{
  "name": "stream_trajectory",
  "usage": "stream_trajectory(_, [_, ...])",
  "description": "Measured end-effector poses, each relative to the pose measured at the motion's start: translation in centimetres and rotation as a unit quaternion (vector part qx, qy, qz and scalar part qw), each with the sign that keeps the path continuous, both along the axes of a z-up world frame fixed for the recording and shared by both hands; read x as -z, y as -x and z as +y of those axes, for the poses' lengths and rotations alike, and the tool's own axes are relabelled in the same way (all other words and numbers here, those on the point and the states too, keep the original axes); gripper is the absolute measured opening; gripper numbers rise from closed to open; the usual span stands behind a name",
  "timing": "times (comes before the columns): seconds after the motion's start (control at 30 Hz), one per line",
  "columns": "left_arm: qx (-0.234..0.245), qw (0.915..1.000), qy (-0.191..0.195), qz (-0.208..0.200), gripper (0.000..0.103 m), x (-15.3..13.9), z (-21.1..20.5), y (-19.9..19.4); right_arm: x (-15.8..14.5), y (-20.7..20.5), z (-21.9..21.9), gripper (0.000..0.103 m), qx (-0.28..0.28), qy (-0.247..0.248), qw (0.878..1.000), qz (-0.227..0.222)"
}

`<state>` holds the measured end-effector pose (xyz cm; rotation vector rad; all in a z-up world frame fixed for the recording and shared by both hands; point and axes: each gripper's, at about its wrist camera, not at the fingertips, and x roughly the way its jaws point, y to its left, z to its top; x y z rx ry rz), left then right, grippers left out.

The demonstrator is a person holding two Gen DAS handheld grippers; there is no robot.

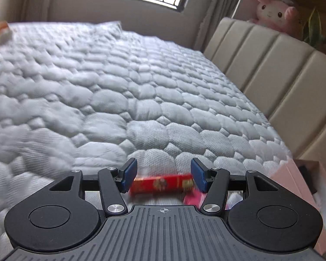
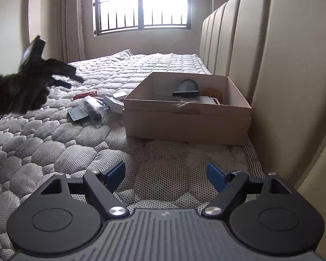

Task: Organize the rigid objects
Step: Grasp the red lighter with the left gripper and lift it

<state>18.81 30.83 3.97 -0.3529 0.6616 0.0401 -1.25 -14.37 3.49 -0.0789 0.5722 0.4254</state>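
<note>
Grippers first: the right gripper (image 2: 165, 177) hovers low over the quilted mattress (image 2: 54, 152) with its jaws spread wide and nothing between them. The left gripper (image 1: 164, 175) also stands parted; a red packet (image 1: 160, 183) lies crosswise in the gap on the mattress beneath, blurred, and the pads do not visibly press on it — contact cannot be confirmed.

Landmark: the open cardboard box (image 2: 184, 126), set against the padded headboard (image 2: 271, 65). Inside it rest a dark curved part (image 2: 185, 88) and other items, partly hidden by the wall. Just left of the box lies the loose pile — a white case (image 2: 114, 104), a bagged dark cylinder (image 2: 93, 107), a flat black card (image 2: 77, 113) and the red packet beyond.

Handling judgement: the pile items look light and stiff. The bag film is likely slippery, so take the cylinder across its middle. Flat pieces sink into soft quilting; take the short edges, jaws angled down
</note>
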Motion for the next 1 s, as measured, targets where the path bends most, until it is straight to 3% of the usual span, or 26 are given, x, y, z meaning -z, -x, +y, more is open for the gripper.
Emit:
stream_trajectory(0.13, [0.032, 0.9985, -0.028, 0.034, 0.059, 1.4, 0.4, -2.4, 0.1, -0.2, 0.7, 0.082, -0.007, 0.008, 1.000, -0.001])
stream_trajectory(0.3, [0.123, 0.9902, 0.023, 0.062, 0.053, 2.6, -0.1, -2.0, 0.4, -0.5, 1.8, 0.082, -0.021, 0.013, 1.000, -0.001])
stream_trajectory(0.43, [0.175, 0.9819, -0.010, 0.070, 0.054, 2.2, -1.3, -0.5, 0.7, -0.6, 2.6, 0.082, -0.036, 0.013, 0.999, 0.000])
stream_trajectory(0.5, [0.160, 0.9842, -0.031, 0.070, 0.048, 2.0, -1.3, -0.3, 0.8, -0.5, 3.0, 0.082, -0.040, 0.013, 0.999, -0.001])
stream_trajectory(0.57, [0.138, 0.9872, -0.045, 0.065, 0.029, 2.0, -1.4, -0.5, 0.8, -0.3, 3.3, 0.082, -0.046, 0.012, 0.999, -0.001])
stream_trajectory(0.77, [0.114, 0.9898, -0.056, 0.064, 0.026, 1.8, -2.8, 1.2, 0.0, 0.2, 3.6, 0.082, -0.053, 0.015, 0.998, -0.012])
stream_trajectory(1.0, [0.105, 0.9930, -0.018, 0.050, 0.026, 0.8, -3.7, 10.8, -3.1, -2.1, 7.7, 0.078, -0.121, -0.011, 0.993, -0.015])
